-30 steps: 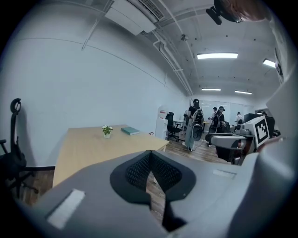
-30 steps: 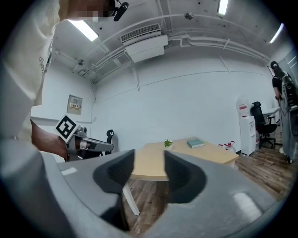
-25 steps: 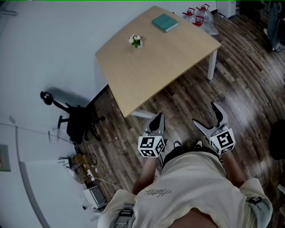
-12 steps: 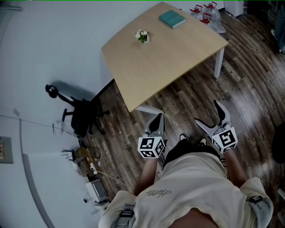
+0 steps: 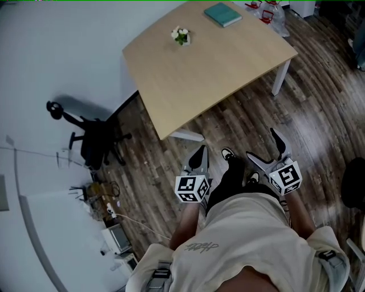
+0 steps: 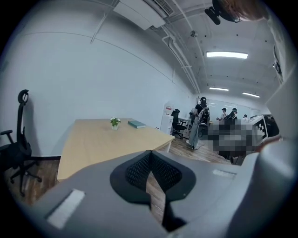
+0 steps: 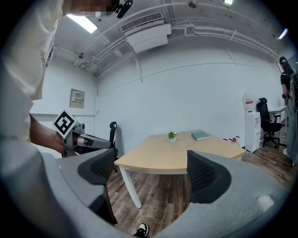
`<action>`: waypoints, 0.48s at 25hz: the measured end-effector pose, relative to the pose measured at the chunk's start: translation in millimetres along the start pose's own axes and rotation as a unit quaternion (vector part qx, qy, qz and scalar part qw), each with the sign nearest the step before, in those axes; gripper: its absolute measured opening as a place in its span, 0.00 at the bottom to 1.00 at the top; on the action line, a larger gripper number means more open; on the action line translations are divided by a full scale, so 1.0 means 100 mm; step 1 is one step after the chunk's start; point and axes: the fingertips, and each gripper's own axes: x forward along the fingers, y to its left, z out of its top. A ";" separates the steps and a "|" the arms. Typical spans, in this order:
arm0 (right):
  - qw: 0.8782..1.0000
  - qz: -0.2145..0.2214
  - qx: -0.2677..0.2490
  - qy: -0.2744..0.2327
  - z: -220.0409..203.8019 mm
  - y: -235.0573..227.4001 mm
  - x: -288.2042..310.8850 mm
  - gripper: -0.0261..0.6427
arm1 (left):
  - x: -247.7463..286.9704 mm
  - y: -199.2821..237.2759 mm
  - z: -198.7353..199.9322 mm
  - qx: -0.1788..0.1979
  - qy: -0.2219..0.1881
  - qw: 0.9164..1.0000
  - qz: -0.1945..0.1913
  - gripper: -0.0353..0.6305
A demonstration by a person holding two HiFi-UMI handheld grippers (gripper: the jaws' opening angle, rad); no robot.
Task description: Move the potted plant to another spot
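Table (image 5: 199, 68), upper middle: smooth matt pale wood; floor (image 5: 319, 108): dark wood planks, slight sheen; right gripper (image 7: 151, 169): matt grey plastic, mesh-textured black pads (image 7: 207, 172)

Head view: high up, aimed steeply down past person's torso (image 5: 245, 239) to floor (image 5: 251, 122); counter (image 5: 205, 68) lies ahead, well apart. Left gripper view & right gripper view: low, approx. level, both facing that counter, not close. All 3 share countertop w/ potted plant (image 5: 181, 36) & teal book (image 5: 223, 14). Right gripper view also catches left gripper (image 7: 86, 140) at its left edge.
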 end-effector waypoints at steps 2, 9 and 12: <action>1.000 -0.001 -0.003 0.007 0.03 -0.08 0.13 0.76 | 0.17 0.07 0.06 -0.005 -0.004 1.000 -0.007 0.07; 1.000 0.008 -0.023 0.013 0.28 -0.28 0.72 0.76 | 0.75 0.42 0.43 -0.009 -0.025 0.999 -0.027 0.07; 0.999 0.008 -0.040 0.002 0.52 -0.33 1.00 0.76 | 0.94 0.64 0.52 -0.013 -0.020 0.999 -0.035 0.07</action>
